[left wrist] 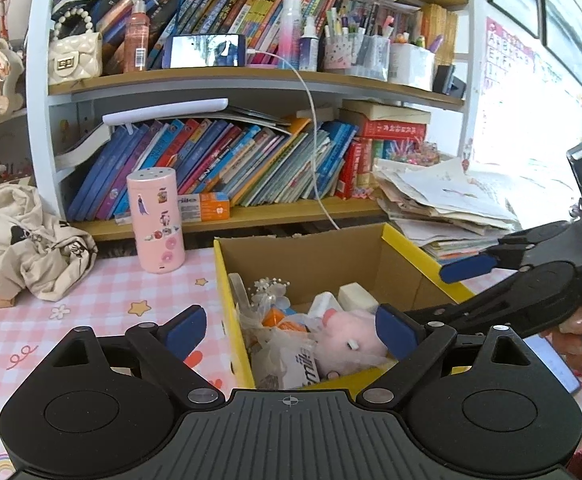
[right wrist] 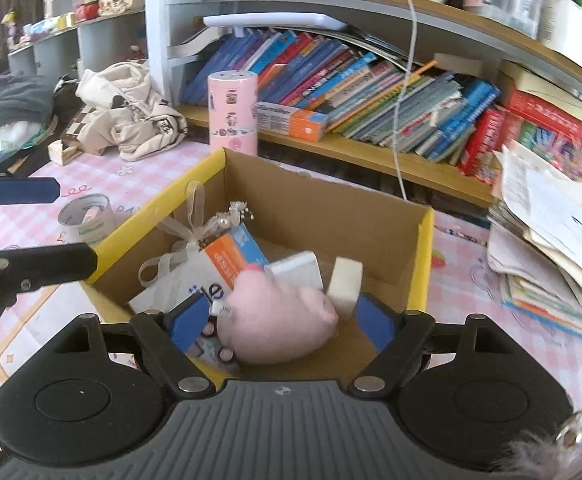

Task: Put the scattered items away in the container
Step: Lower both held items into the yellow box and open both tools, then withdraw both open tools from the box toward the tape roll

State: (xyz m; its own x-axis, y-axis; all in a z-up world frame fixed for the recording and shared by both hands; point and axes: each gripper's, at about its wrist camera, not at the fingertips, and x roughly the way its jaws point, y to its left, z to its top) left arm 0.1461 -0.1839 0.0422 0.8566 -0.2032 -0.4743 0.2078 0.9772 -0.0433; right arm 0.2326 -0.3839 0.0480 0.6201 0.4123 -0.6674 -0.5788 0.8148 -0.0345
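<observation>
A yellow-rimmed cardboard box (left wrist: 395, 240) (right wrist: 419, 248) stands on the pink checked table. Inside lie a pink plush pig (left wrist: 351, 340) (right wrist: 283, 320), an orange-blue carton (right wrist: 235, 252), a white organza bag with pearls (right wrist: 195, 240), a white block (right wrist: 345, 280) and a white box (right wrist: 297, 268). My left gripper (left wrist: 291, 332) is open and empty, straddling the box's left wall. My right gripper (right wrist: 283, 320) is open over the box, its jaws either side of the pig without gripping it. It also shows in the left wrist view (left wrist: 467, 268). A small tin (right wrist: 87, 216) stands on the table left of the box.
A pink sticker-covered bottle (left wrist: 157, 220) (right wrist: 233, 108) stands behind the box by the bookshelf (left wrist: 251, 212). A crumpled cream garment (left wrist: 31, 248) (right wrist: 131, 116) lies at the left. A stack of papers (left wrist: 451, 208) (right wrist: 551, 240) sits right of the box. A white cable (right wrist: 405, 80) hangs down.
</observation>
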